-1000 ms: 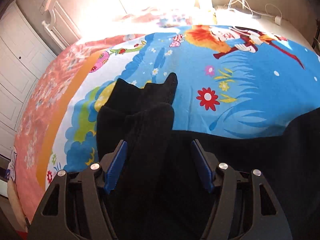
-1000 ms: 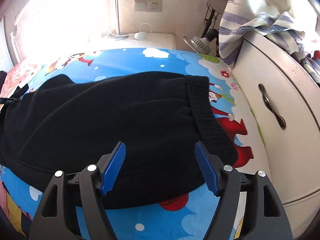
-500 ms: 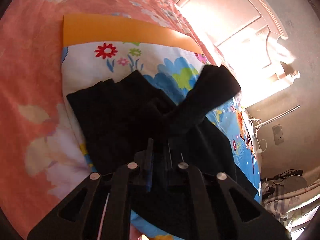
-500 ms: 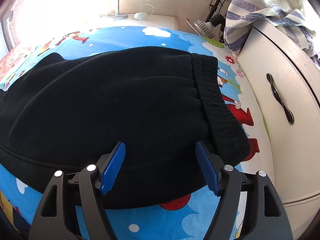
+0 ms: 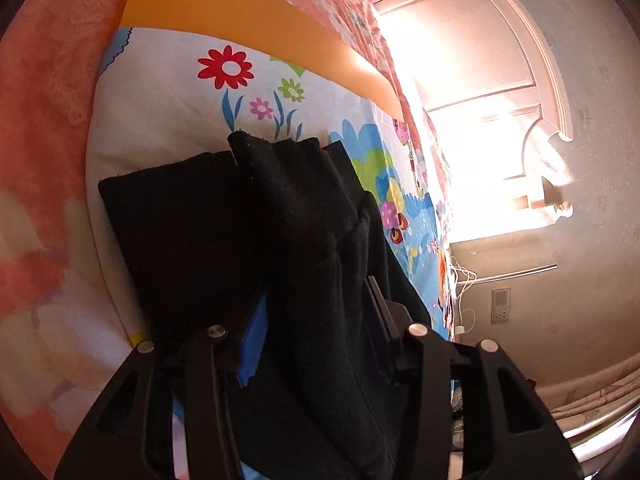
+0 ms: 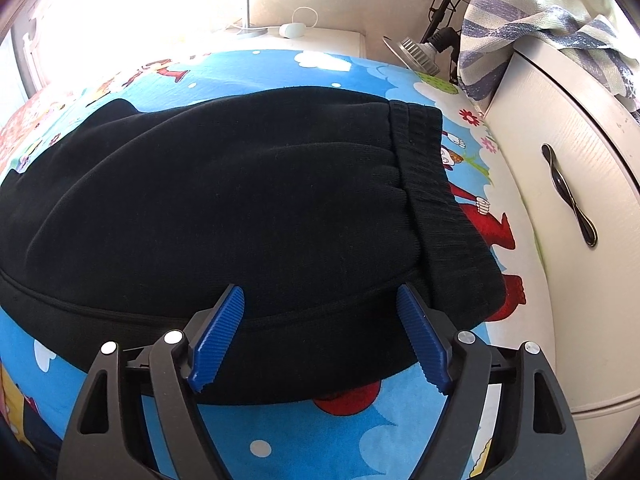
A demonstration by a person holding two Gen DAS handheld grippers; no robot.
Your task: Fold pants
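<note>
Black fleece pants (image 6: 240, 200) lie on a bed with a cartoon sheet (image 6: 360, 440). In the right wrist view the waistband (image 6: 436, 184) is at the right, and my right gripper (image 6: 320, 320) is open just above the near edge of the pants, empty. In the left wrist view the leg ends (image 5: 224, 224) lie bunched on the sheet. A fold of the black cloth (image 5: 320, 320) runs between the fingers of my left gripper (image 5: 316, 316). The jaws stand partly apart with the cloth filling the gap; a blue pad (image 5: 252, 340) shows at the left.
A white cabinet (image 6: 560, 200) with a dark handle stands close along the bed's right side, with a striped towel (image 6: 540, 20) on top. A nightstand (image 6: 312, 36) and wall sockets are behind. A bright white headboard (image 5: 500, 120) is beyond the leg ends.
My left gripper shut on the leg cloth half a second ago and now stands wider, with the cloth still between the fingers. The right gripper has crept slightly closer to the pants.
</note>
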